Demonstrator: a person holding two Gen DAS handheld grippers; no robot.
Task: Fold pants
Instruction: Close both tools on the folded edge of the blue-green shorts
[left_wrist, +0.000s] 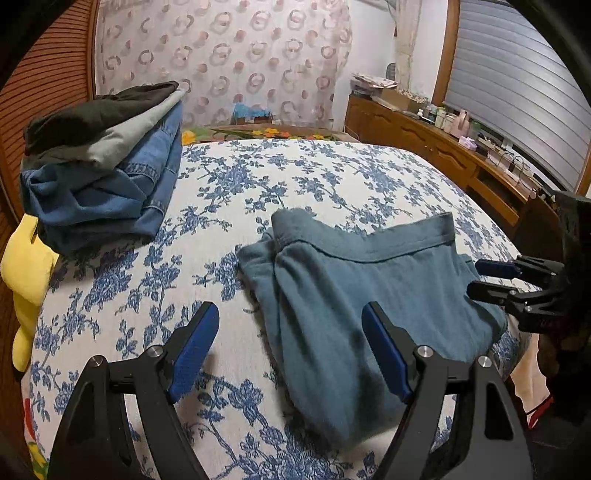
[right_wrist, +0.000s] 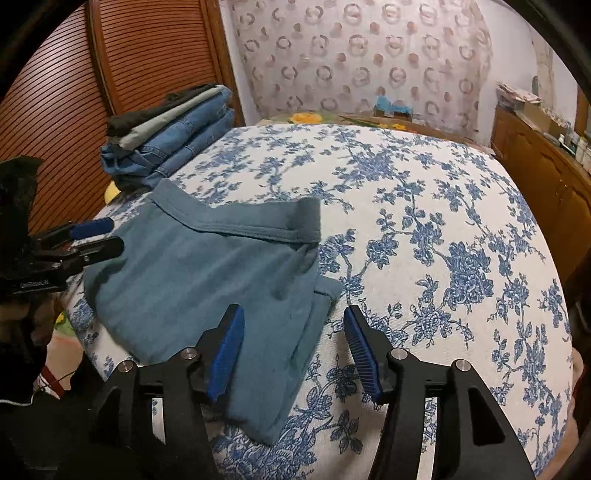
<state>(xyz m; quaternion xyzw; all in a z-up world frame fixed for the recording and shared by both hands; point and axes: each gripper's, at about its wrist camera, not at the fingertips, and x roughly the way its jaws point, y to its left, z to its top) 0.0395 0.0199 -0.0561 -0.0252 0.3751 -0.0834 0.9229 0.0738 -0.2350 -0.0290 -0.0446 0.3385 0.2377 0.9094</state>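
Note:
The teal pants (left_wrist: 351, 295) lie folded into a compact bundle on the blue-flowered bedcover (left_wrist: 295, 177), waistband on the far side. My left gripper (left_wrist: 290, 314) hovers open over their near left edge, one finger above the bedcover and the other above the cloth. My right gripper (right_wrist: 293, 314) is open too, its fingers straddling the near right corner of the pants (right_wrist: 207, 273) without pressing on them. Each view shows the other gripper from the side: the right gripper (left_wrist: 491, 277) at the pants' right edge, the left gripper (right_wrist: 107, 236) at their left edge.
A stack of folded clothes (left_wrist: 103, 166), jeans under grey and black pieces, sits at the bed's far left corner (right_wrist: 170, 136). A yellow cloth (left_wrist: 26, 273) hangs off the left side. A wooden dresser (left_wrist: 443, 147) with clutter runs along the right; a louvred door (right_wrist: 74, 92) stands left.

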